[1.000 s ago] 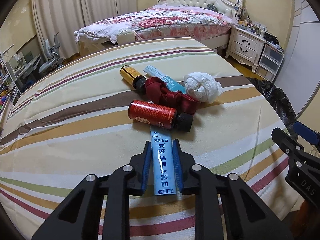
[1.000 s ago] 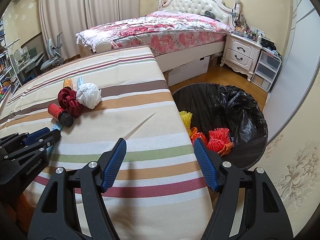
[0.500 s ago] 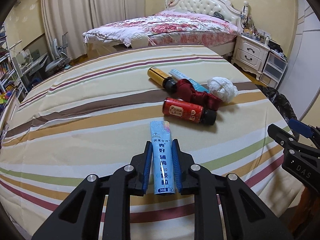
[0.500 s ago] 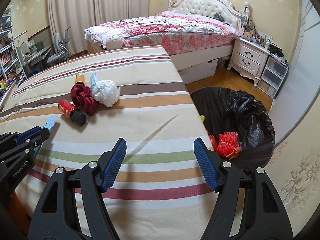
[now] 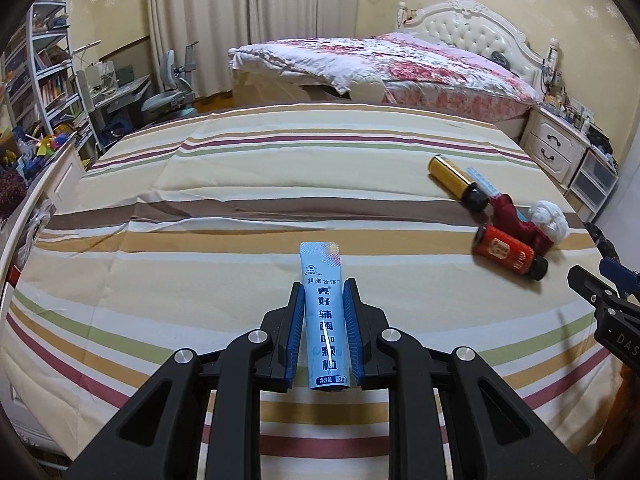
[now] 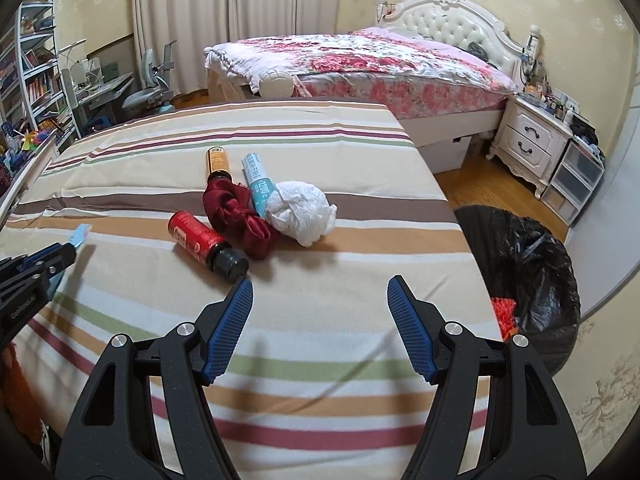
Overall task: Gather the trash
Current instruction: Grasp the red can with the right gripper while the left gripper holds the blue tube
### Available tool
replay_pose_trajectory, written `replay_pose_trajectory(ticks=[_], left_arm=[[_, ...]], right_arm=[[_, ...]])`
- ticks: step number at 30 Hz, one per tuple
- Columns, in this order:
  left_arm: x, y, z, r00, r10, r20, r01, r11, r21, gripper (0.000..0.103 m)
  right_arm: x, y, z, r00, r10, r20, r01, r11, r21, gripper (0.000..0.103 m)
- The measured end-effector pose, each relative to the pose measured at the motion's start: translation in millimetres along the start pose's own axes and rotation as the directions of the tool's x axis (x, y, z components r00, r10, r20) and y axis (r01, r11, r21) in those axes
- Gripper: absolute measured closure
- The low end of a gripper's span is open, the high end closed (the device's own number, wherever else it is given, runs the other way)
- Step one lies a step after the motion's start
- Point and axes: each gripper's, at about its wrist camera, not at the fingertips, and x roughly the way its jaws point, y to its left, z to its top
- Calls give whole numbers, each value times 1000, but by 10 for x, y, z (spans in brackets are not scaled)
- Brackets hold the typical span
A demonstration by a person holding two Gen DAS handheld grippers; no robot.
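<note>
My left gripper (image 5: 323,292) is shut on a light blue sachet (image 5: 323,312) and holds it above the striped bed cover (image 5: 240,240). To its right lie a red bottle (image 5: 506,249), a dark red cloth (image 5: 516,220), a yellow bottle (image 5: 452,176) and a crumpled white tissue (image 5: 550,218). My right gripper (image 6: 320,296) is open and empty, just in front of the red bottle (image 6: 202,238), the cloth (image 6: 236,212), the tissue (image 6: 304,210), a blue tube (image 6: 258,180) and the yellow bottle (image 6: 217,162). The left gripper (image 6: 36,276) shows at the left edge of the right wrist view.
A bin with a black bag (image 6: 528,272) stands on the floor right of the bed cover's edge, with red and orange trash inside. A flowered bed (image 6: 380,60), a white nightstand (image 6: 532,140) and a desk with shelves (image 5: 48,92) stand behind.
My left gripper has drawn back and to the left with the sachet, away from the pile. My right gripper has swung left from the bin toward the pile, staying open.
</note>
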Motion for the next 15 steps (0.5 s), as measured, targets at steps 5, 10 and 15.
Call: replay_pose_trajectory(ticks=[5,10,15], left_arm=[[25,256,14,999,44,4,-43,998,-45,82],[40,425,-4,998,60,-7,-61,995,-81,82],[35,522,-3,997,77,-5,-77,993,-94,82]], right_arm=[[136,50,81,1000,8,-25,-8,1000,0,35],[109,272,65,999,34,-31,-36,998,-48,35],[39,460,28,998,62,-32,-65,993,-95,35]])
